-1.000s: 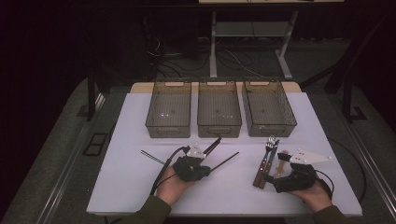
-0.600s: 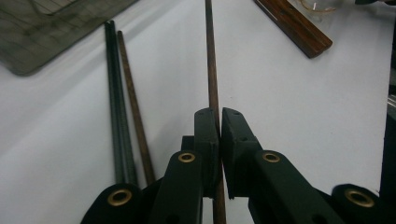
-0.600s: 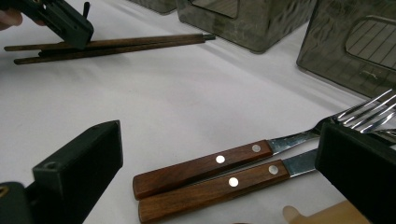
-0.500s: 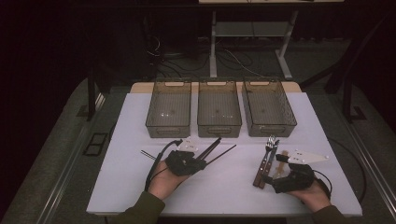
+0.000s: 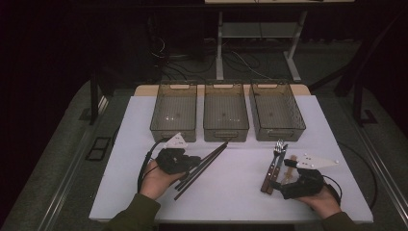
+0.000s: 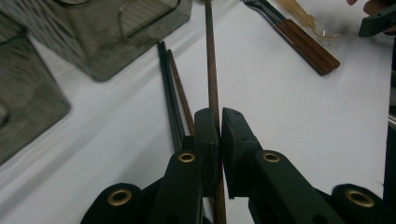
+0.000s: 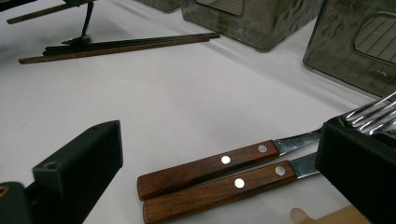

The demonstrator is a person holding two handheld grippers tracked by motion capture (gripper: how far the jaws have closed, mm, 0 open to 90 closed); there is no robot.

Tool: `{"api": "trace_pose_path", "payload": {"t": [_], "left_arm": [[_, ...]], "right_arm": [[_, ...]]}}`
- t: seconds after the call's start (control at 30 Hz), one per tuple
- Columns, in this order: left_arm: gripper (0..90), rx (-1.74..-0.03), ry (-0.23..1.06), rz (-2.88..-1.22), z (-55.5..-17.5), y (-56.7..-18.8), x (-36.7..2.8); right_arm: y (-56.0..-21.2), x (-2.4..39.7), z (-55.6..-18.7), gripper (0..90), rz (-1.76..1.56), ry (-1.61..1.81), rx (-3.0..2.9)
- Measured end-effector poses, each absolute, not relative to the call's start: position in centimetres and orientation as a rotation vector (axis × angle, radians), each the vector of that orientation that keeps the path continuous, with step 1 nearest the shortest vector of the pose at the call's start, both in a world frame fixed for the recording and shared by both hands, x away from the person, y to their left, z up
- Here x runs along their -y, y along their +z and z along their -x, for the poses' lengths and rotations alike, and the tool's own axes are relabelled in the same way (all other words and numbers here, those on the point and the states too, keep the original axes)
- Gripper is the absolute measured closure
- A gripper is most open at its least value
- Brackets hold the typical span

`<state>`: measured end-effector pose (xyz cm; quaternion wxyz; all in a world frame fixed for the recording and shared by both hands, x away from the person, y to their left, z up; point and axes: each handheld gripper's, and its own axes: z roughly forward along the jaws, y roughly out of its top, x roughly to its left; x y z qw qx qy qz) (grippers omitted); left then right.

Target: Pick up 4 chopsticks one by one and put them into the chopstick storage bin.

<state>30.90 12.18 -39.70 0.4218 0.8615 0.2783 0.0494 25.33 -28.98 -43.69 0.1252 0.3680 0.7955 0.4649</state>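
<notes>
chopstick [image 6: 212, 70]: brown, pinched in my left gripper [image 6: 219, 135], jaws nearly closed on it, lifted over the white table [image 5: 240, 192] just before the middle bin [image 5: 226, 113] | other chopsticks [image 6: 175, 93]: lying below it | right gripper [image 7: 219, 154]: jaws wide apart, gripping nothing, two wooden-handled forks [image 7: 219, 175] between them on the table

Matt brown wooden chopstick [image 6: 212, 70]; glossy wood-handled metal forks [image 7: 224, 175]; translucent smoky plastic bins [image 5: 226, 113].
</notes>
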Motion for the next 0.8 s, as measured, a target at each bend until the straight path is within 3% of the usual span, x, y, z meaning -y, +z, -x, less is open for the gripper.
{"api": "trace_pose_path", "payload": {"t": [0.8], "left_arm": [[85.6,-0.804,0.213,-2.010,-33.3,-37.8,-17.1]], "right_arm": [[-43.7,29.0,-25.4,0.6,-1.072,1.347,-2.315]]}}
